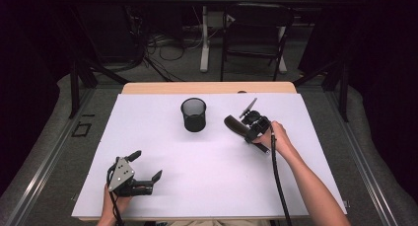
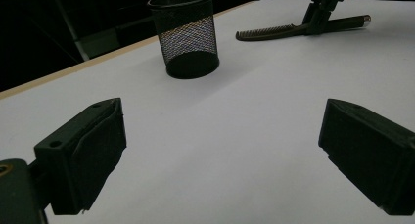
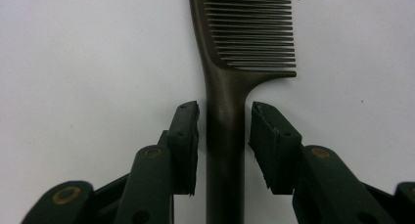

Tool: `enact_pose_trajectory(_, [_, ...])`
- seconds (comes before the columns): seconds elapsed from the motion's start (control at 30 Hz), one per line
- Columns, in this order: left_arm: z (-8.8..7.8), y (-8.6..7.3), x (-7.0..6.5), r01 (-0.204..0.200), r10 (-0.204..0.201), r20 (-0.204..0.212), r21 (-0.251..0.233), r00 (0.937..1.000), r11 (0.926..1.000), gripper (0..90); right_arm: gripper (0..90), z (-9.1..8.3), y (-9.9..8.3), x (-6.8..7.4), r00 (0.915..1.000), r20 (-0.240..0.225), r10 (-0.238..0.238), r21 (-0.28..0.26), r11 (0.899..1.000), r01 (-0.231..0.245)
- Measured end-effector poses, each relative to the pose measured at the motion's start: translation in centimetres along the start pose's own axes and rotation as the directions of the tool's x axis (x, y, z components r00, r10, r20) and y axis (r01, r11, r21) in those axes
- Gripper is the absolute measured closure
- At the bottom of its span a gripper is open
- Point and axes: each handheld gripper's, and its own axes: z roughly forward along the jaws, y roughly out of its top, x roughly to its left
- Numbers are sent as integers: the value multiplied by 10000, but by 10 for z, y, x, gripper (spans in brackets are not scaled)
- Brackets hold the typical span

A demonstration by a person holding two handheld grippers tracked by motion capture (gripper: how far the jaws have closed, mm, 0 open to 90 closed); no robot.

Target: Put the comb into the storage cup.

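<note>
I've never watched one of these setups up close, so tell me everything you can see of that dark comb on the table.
The comb is dark brown-black and looks like plastic: a long straight handle widening into one row of fine, even teeth along one side. It lies flat on the white table, right of the black mesh cup and apart from it. The right gripper straddles its handle near the teeth, with slim gaps beside both jaws.

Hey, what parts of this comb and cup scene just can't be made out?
- Dark plastic comb: handle end cut off by the bottom edge, right gripper view.
- Black wire-mesh cup: its inside is too dark to read, high view.
- Right claw: pad contact with the comb too small to judge, high view.
</note>
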Motion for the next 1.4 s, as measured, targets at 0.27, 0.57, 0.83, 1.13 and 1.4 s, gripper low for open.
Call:
enact_pose_trajectory(0.27, [0,0,0,4,-4,1,19,10000,10000,38,693,2,0,-3,9996,-220,201,-116,9997,-204])
enact_pose_trajectory(0.57, [0,0,0,6,-6,0,11,10000,10000,37,723,2,-3,-7,9975,-482,524,-266,9982,-537])
enact_pose_trajectory(0.83, [0,0,0,3,-3,-2,13,10000,10000,37,723,-4,-6,-9,9975,-535,455,-672,9965,-491])
enact_pose_trajectory(1.13, [-1,0,0,28,-28,-24,-17,10000,10000,37,723,-16,-13,-13,9975,-648,296,-1210,9920,-373])
enact_pose_trajectory(1.4, [-1,1,0,26,-27,-34,-18,10000,10000,38,723,-28,-23,-16,9963,-787,342,-1807,9824,-479])
